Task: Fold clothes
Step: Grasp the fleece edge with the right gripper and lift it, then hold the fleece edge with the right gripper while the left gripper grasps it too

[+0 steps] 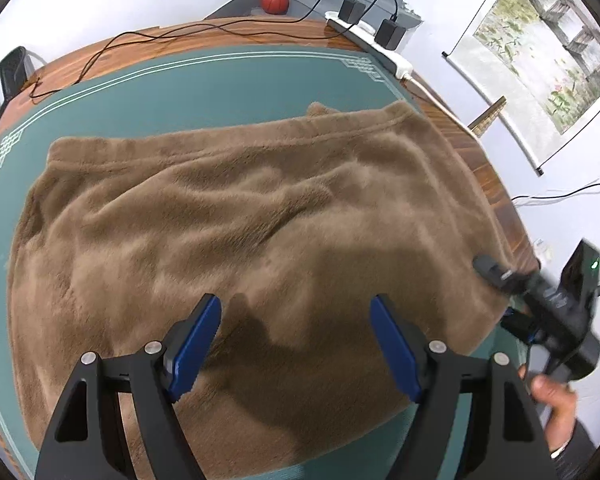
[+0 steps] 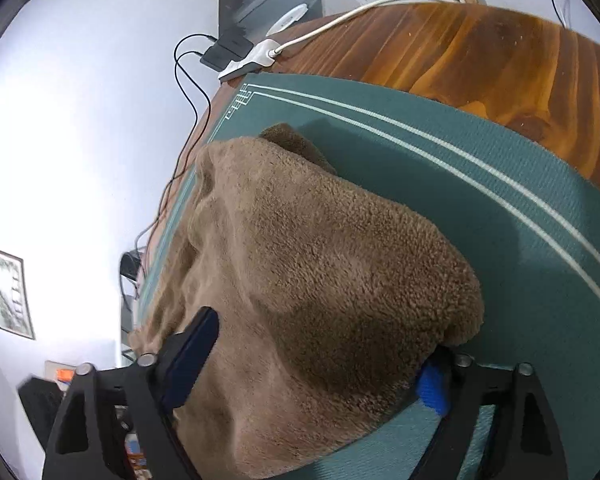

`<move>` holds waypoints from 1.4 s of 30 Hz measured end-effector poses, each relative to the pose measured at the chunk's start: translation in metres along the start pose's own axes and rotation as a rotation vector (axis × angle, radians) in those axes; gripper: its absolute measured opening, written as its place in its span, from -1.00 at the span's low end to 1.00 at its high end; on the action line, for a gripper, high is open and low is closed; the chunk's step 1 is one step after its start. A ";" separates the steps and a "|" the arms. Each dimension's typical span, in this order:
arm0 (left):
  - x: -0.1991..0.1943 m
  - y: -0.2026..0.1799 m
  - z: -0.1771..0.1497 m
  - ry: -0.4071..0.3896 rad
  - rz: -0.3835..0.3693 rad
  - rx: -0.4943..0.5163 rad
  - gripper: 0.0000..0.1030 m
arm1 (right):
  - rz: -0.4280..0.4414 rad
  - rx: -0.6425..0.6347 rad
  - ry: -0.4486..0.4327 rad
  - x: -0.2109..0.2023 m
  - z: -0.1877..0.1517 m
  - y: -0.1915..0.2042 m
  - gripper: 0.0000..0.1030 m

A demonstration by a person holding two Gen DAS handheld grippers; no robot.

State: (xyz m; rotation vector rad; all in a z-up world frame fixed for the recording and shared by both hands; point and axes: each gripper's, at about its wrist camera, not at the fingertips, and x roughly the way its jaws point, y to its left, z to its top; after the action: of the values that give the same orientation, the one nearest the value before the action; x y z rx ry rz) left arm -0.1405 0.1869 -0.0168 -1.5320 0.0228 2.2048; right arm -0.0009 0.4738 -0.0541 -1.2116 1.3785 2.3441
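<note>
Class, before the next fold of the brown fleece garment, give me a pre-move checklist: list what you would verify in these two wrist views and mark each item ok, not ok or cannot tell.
1. Left gripper open above the brown fleece garment, nothing between its fingers: ok.
2. Right gripper open with fleece edge between its fingers: ok; firm grip not yet made: not ok.
3. Garment lies on the green mat, none seen hanging off the wooden table: ok at the far edge; near edge cannot tell.
4. Garment flat: not ok, wrinkles across the middle.
5. Black cables and power strip apart from the garment: ok.
</note>
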 end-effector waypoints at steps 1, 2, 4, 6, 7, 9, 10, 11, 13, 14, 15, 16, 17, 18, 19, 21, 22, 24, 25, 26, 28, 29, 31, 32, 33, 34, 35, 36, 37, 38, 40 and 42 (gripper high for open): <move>-0.001 -0.003 0.003 -0.003 -0.010 0.006 0.56 | 0.006 0.007 0.004 0.001 0.001 -0.004 -0.09; -0.002 -0.007 0.006 -0.006 -0.019 0.013 0.56 | 0.012 0.014 0.008 0.001 0.001 -0.008 -0.12; -0.003 -0.013 0.011 -0.010 -0.033 0.023 0.56 | 0.019 0.016 0.014 0.001 0.002 -0.013 -0.15; -0.005 -0.016 0.015 -0.011 -0.055 0.021 0.56 | 0.014 -0.020 0.007 -0.002 0.003 -0.008 -0.18; -0.006 -0.016 0.016 -0.013 -0.063 0.019 0.56 | 0.011 -0.050 -0.004 -0.006 0.003 -0.002 -0.18; -0.008 -0.018 0.014 -0.015 -0.064 0.024 0.56 | 0.010 -0.103 -0.021 -0.012 0.005 0.008 -0.18; -0.008 -0.019 0.012 -0.018 -0.063 0.035 0.56 | 0.014 -0.121 -0.024 -0.014 0.006 0.012 -0.18; -0.009 -0.020 0.009 -0.021 -0.062 0.047 0.56 | 0.018 -0.139 -0.027 -0.017 0.007 0.016 -0.19; -0.011 -0.026 0.001 -0.039 -0.063 0.091 0.56 | 0.027 -0.175 -0.034 -0.022 0.009 0.024 -0.19; -0.012 -0.030 -0.004 -0.051 -0.067 0.120 0.56 | 0.032 -0.193 -0.037 -0.024 0.011 0.028 -0.19; -0.014 -0.035 -0.009 -0.063 -0.078 0.151 0.56 | 0.035 -0.202 -0.033 -0.025 0.013 0.031 -0.19; -0.015 -0.041 -0.015 -0.075 -0.088 0.182 0.56 | 0.038 -0.205 -0.026 -0.027 0.013 0.032 -0.19; -0.017 -0.045 -0.020 -0.088 -0.101 0.210 0.56 | 0.040 -0.207 -0.019 -0.030 0.012 0.031 -0.19; -0.019 -0.050 -0.025 -0.102 -0.120 0.233 0.56 | 0.044 -0.207 -0.010 -0.031 0.013 0.031 -0.19; -0.021 -0.056 -0.032 -0.121 -0.141 0.260 0.56 | 0.048 -0.205 0.000 -0.031 0.015 0.031 -0.19; -0.025 -0.072 -0.044 -0.162 -0.165 0.315 0.56 | 0.053 -0.207 0.026 -0.030 0.018 0.032 -0.19; -0.026 -0.079 -0.050 -0.178 -0.176 0.344 0.56 | 0.055 -0.208 0.039 -0.030 0.019 0.032 -0.19; -0.026 -0.095 -0.059 -0.195 -0.193 0.413 0.57 | 0.059 -0.211 0.067 -0.030 0.022 0.032 -0.18; -0.025 -0.105 -0.063 -0.205 -0.192 0.454 0.57 | 0.061 -0.213 0.080 -0.030 0.024 0.032 -0.18; -0.022 -0.114 -0.068 -0.223 -0.177 0.498 0.57 | 0.063 -0.214 0.094 -0.030 0.026 0.032 -0.18; -0.014 -0.131 -0.075 -0.262 -0.124 0.568 0.57 | 0.067 -0.217 0.121 -0.030 0.029 0.032 -0.18; -0.009 -0.139 -0.078 -0.274 -0.094 0.596 0.57 | 0.069 -0.219 0.135 -0.030 0.030 0.033 -0.18; 0.003 -0.152 -0.081 -0.280 -0.028 0.625 0.57 | 0.079 -0.236 0.162 -0.031 0.033 0.034 -0.18; 0.008 -0.157 -0.081 -0.285 0.001 0.628 0.57 | 0.088 -0.245 0.181 -0.031 0.035 0.035 -0.18; 0.011 -0.162 -0.082 -0.292 0.017 0.624 0.57 | 0.094 -0.248 0.195 -0.031 0.037 0.035 -0.18; 0.012 -0.166 -0.083 -0.302 0.031 0.621 0.57 | 0.104 -0.252 0.213 -0.032 0.039 0.035 -0.18; 0.012 -0.170 -0.084 -0.318 0.043 0.621 0.57 | 0.115 -0.261 0.229 -0.032 0.041 0.036 -0.18; 0.011 -0.175 -0.086 -0.337 0.063 0.624 0.57 | 0.121 -0.274 0.240 -0.032 0.044 0.037 -0.18; 0.010 -0.180 -0.087 -0.359 0.093 0.629 0.57 | 0.126 -0.288 0.250 -0.032 0.045 0.038 -0.18; 0.009 -0.184 -0.089 -0.381 0.123 0.633 0.57 | 0.135 -0.301 0.264 -0.031 0.046 0.038 -0.18; 0.010 -0.195 -0.089 -0.413 0.179 0.635 0.58 | 0.155 -0.321 0.293 -0.029 0.049 0.038 -0.18; 0.019 -0.204 -0.086 -0.422 0.227 0.630 0.60 | 0.181 -0.335 0.322 -0.027 0.052 0.038 -0.18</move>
State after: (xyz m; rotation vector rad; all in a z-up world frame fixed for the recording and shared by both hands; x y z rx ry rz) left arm 0.0064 0.3534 -0.0181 -0.7414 0.7137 2.3308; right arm -0.0313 0.4999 0.0034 -1.6850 1.2594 2.6779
